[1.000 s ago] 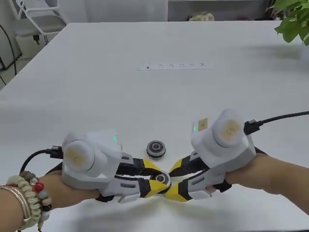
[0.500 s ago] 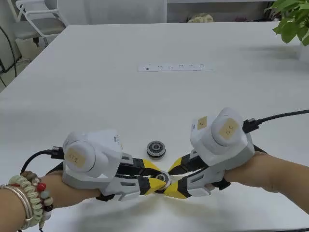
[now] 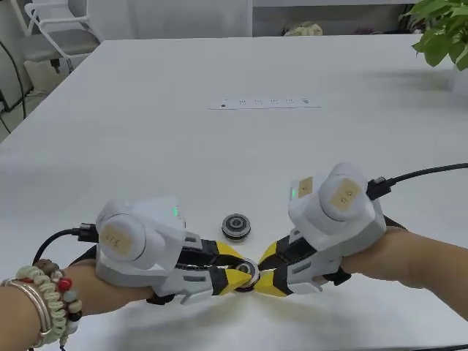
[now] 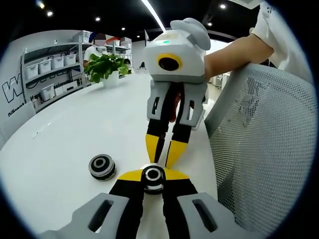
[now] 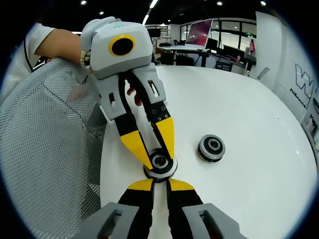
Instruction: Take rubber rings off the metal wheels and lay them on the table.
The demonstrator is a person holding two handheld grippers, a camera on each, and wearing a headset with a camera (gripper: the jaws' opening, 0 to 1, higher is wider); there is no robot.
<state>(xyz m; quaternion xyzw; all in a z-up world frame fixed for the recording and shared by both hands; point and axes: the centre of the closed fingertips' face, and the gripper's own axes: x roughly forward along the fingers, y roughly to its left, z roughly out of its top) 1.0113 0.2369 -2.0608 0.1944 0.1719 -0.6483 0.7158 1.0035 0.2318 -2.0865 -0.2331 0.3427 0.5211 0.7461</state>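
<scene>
Held wheel: the small silver metal wheel with a black rubber ring [image 5: 160, 163] sat between the yellow tips of the left gripper [image 4: 153, 175], near the front edge of the white table [image 3: 219, 161].
Left gripper: clamped on that wheel from both sides, lying low, its nose pointed at the other tool; a wrist with bead bracelets [image 3: 47, 292] was behind it.
Right gripper [image 5: 160, 185]: tip to tip with the left, its tips at the wheel's rim and its jaws drawn close. Whether they pinched the ring could not be told.
Spare: a second ringed metal wheel [image 3: 236, 226] lay flat just beyond the meeting tips, apart from both.
Head view: a white power strip [image 3: 265, 103] lay well beyond the grippers, with a green plant [image 3: 442, 29] far off past the right one.
Gripper views: a grey mesh chair back [image 4: 259, 139] stood behind the hands.
</scene>
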